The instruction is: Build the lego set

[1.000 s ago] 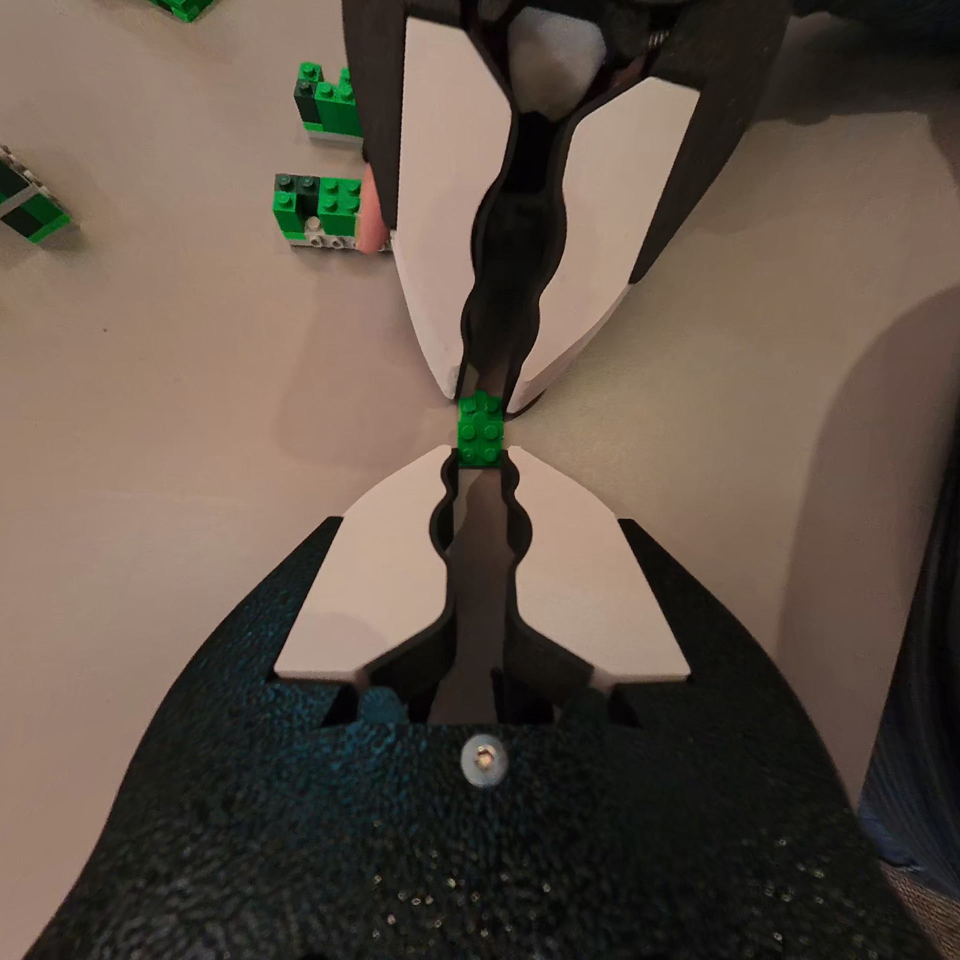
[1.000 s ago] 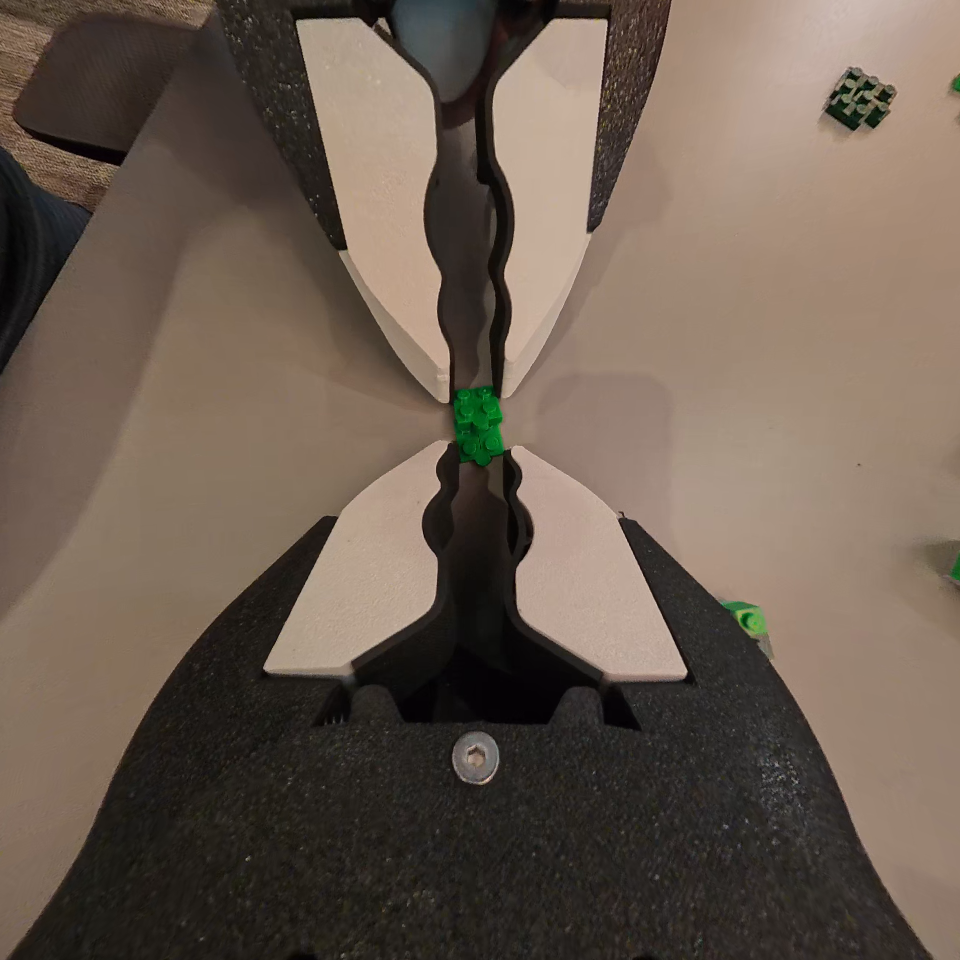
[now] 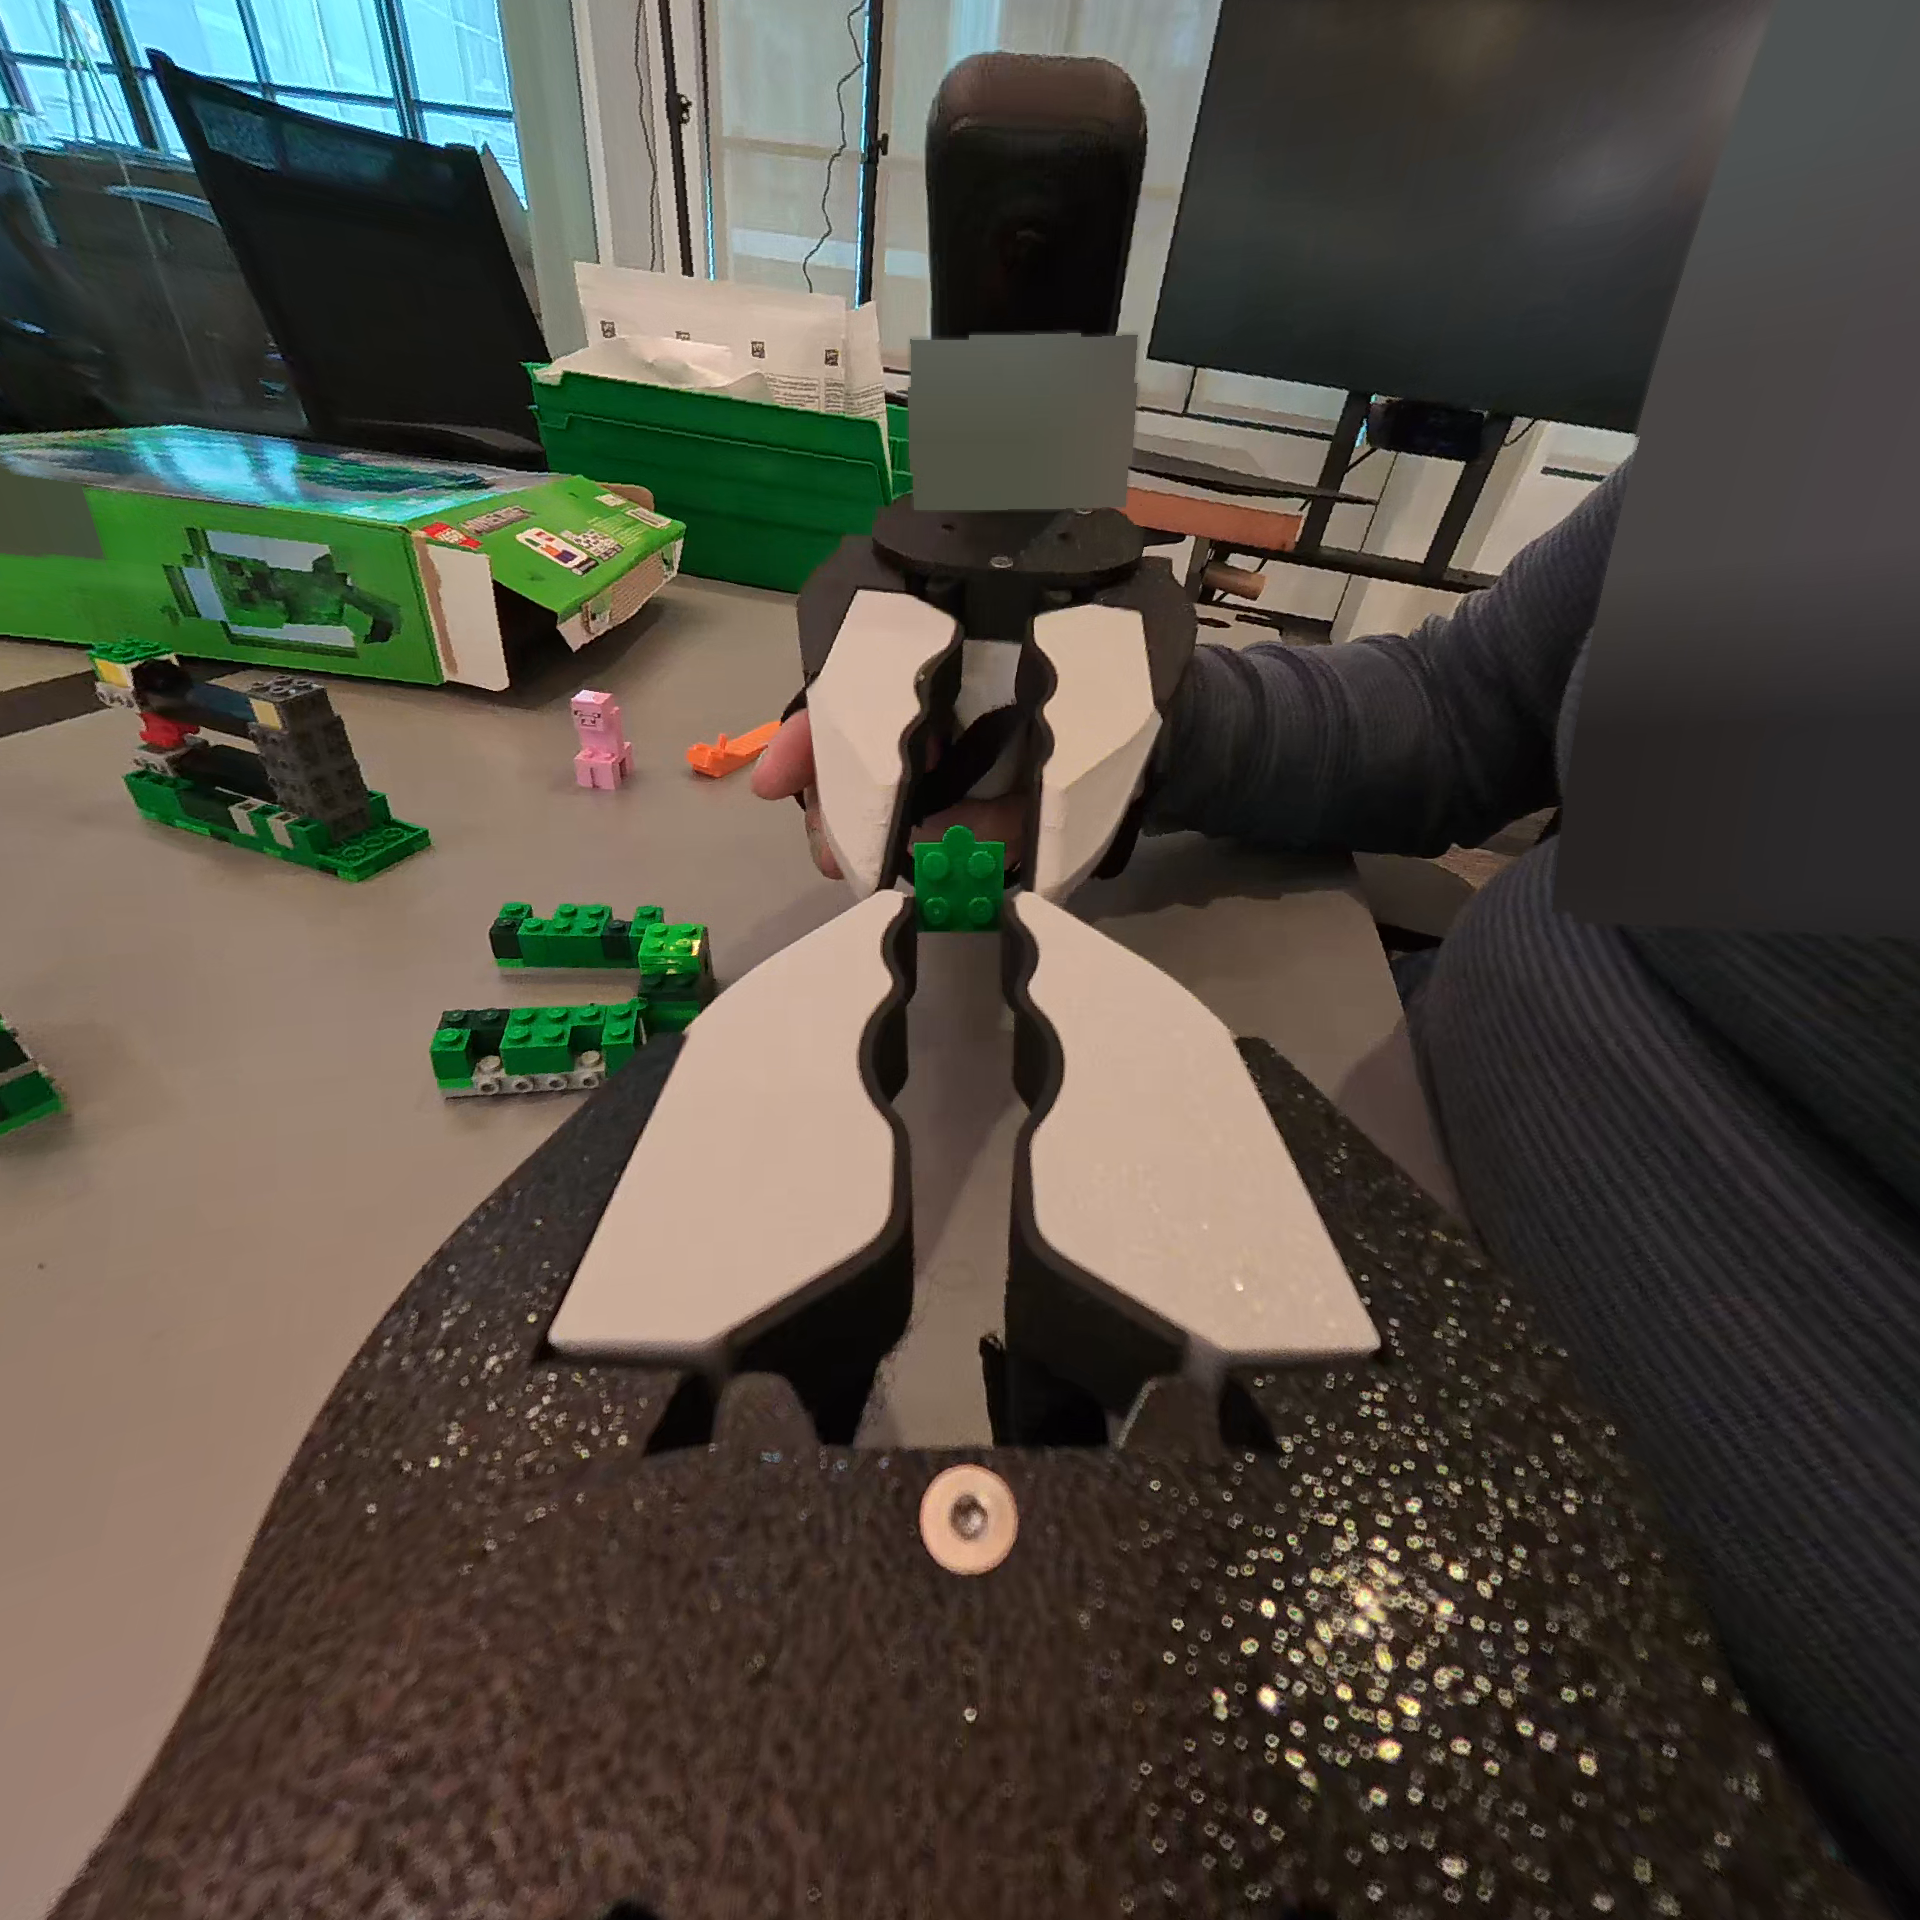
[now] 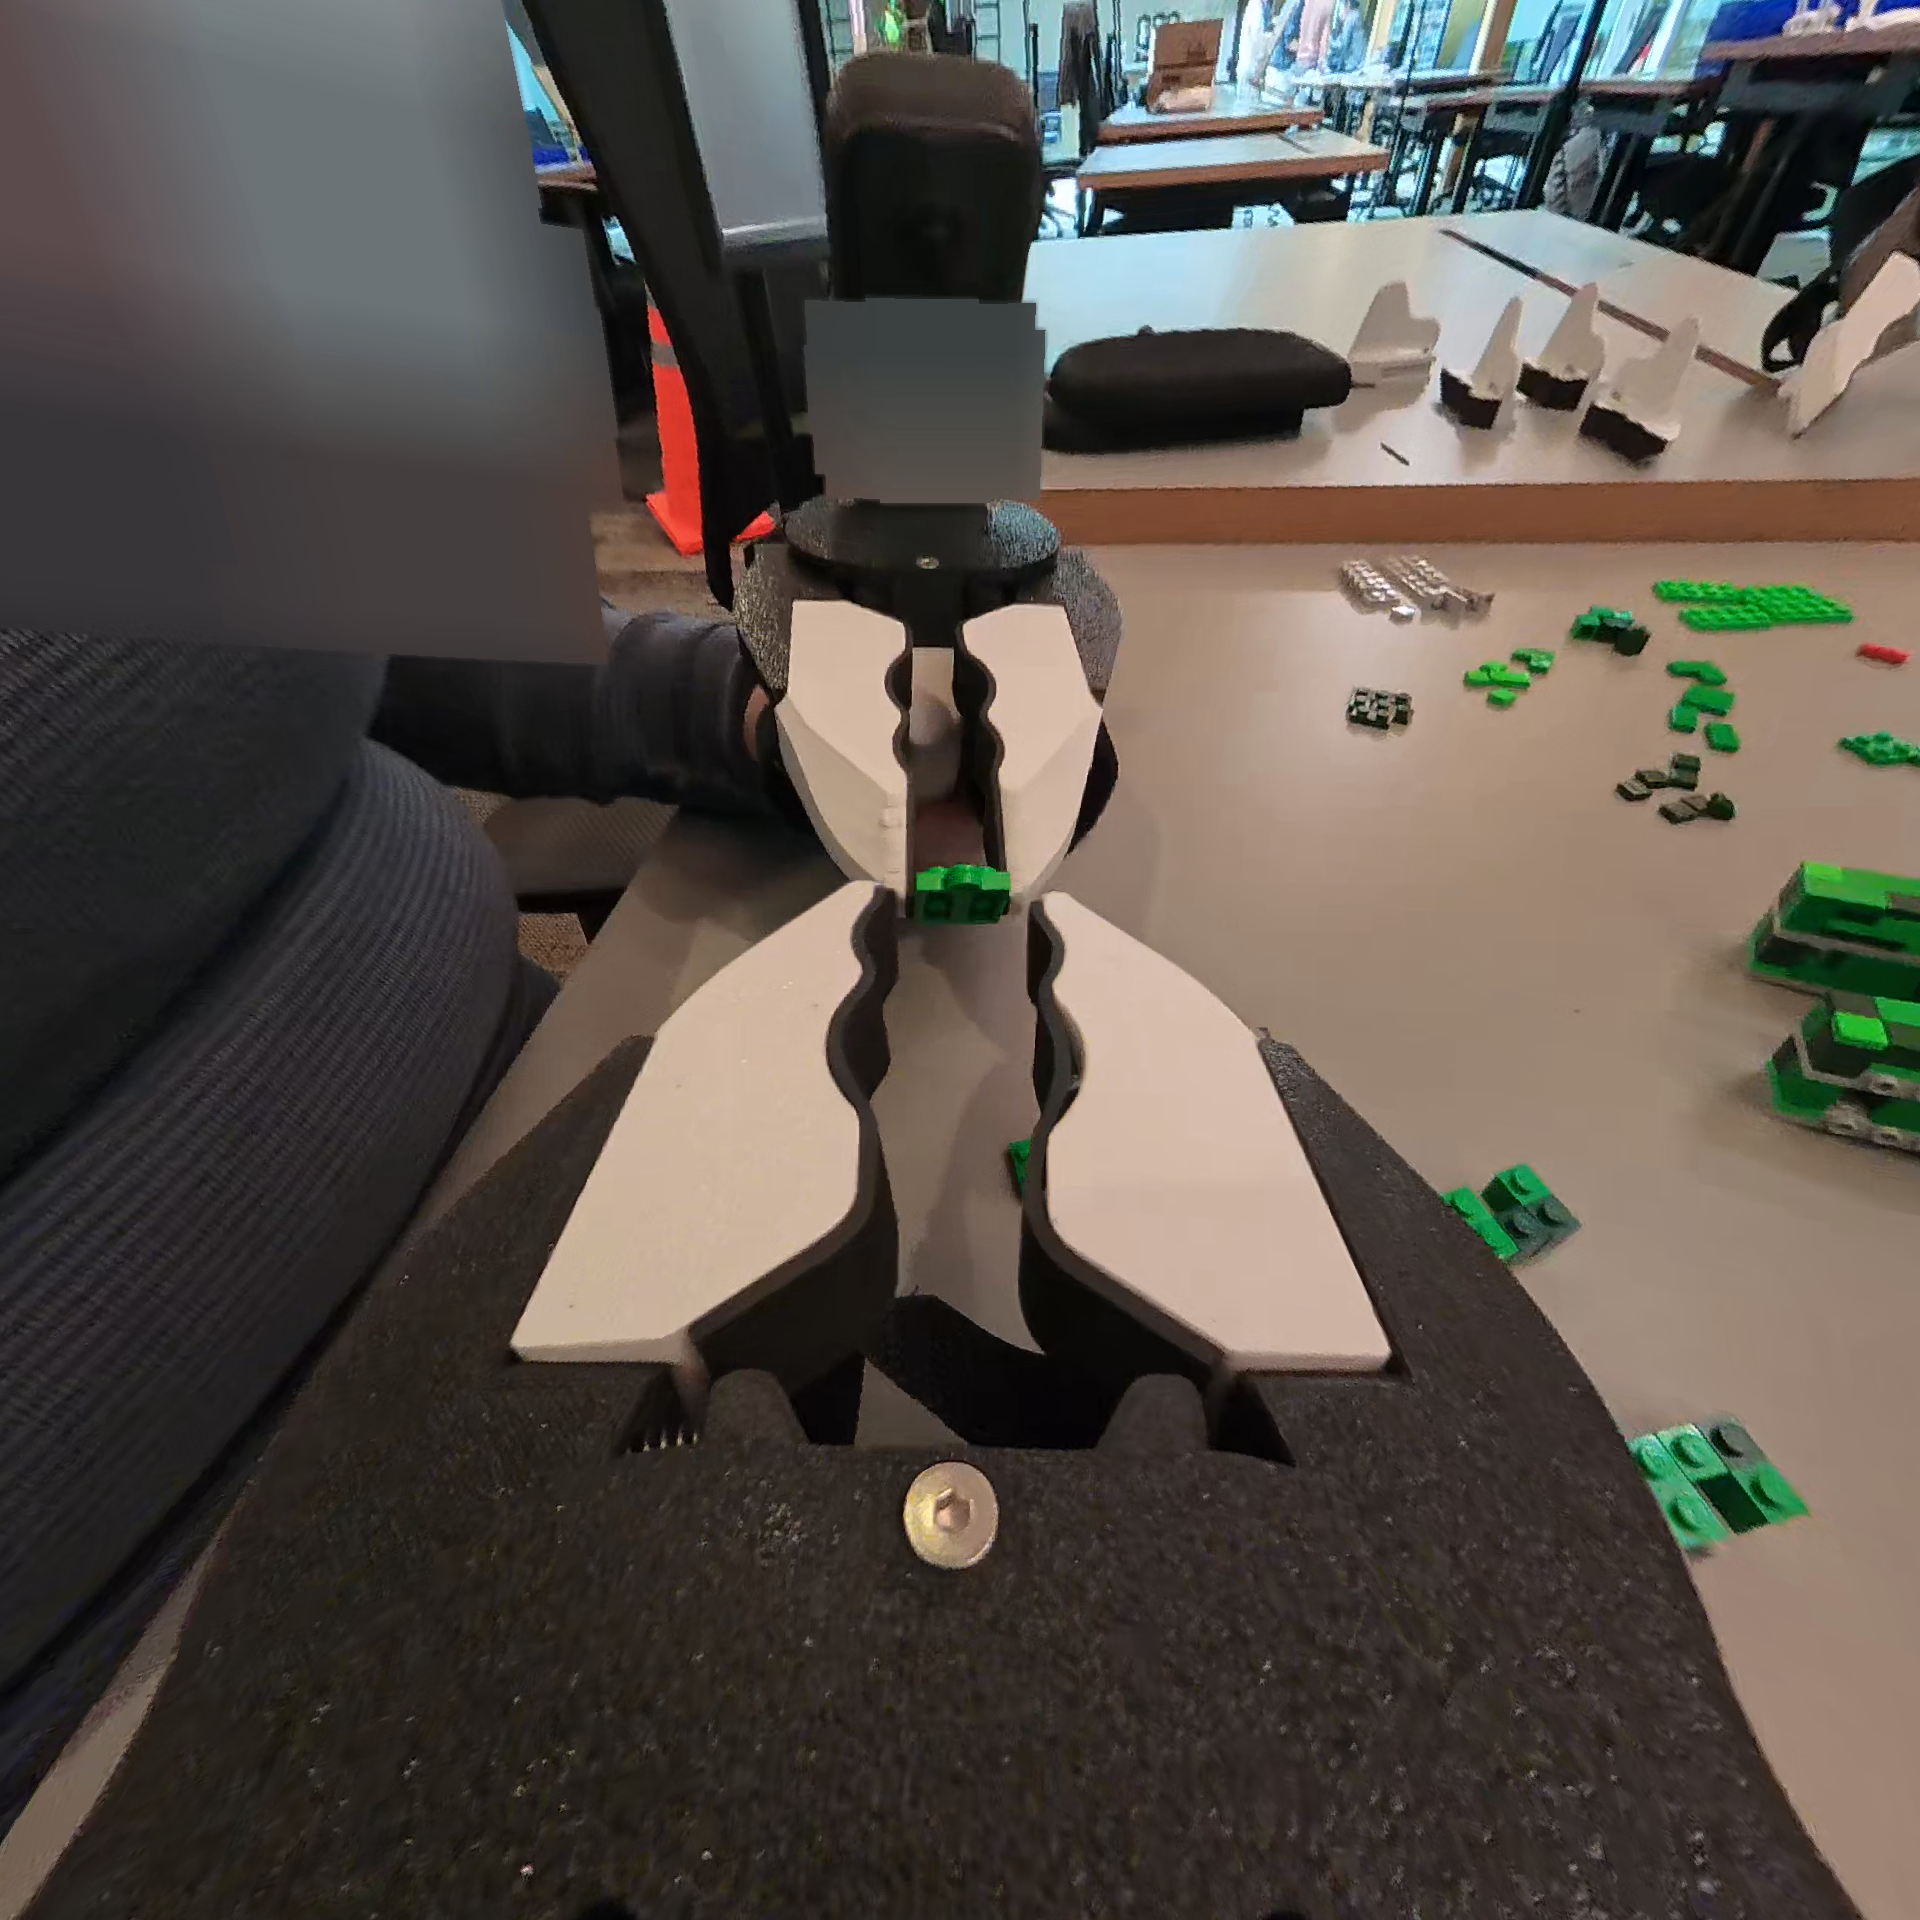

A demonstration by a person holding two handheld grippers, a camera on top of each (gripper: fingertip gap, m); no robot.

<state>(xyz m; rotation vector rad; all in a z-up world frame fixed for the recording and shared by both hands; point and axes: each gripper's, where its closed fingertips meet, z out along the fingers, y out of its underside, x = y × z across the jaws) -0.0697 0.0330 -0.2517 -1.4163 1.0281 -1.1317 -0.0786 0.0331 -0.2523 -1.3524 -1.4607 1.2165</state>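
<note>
A small bright green plate piece (image 3: 958, 891) sits between the tips of both grippers, which face each other nose to nose above the grey table (image 3: 260, 1247). My left gripper (image 3: 956, 916) is shut on its near end, studs facing the camera. In the right wrist view the piece (image 4: 961, 896) sits in the left gripper's (image 4: 961, 878) jaws. My right gripper (image 4: 961, 912) has its jaws a little wider than the piece, with thin gaps on both sides. It also shows in the left wrist view (image 3: 956, 864), held by a hand.
Left of the grippers are two green brick strips (image 3: 582, 935), a partial build (image 3: 249, 769), a pink pig figure (image 3: 600, 740), an orange tool (image 3: 727, 750) and the green box (image 3: 312, 551). To the right lie loose green plates (image 4: 1704, 707) and stacked green builds (image 4: 1849, 987). A person sits at the table's edge. Only a small space, under 4 cm, lies between the two pairs of fingers.
Both grippers have tilted up from pointing down at the table to pointing across it, still tip to tip with the green piece. The right jaws have parted slightly.
</note>
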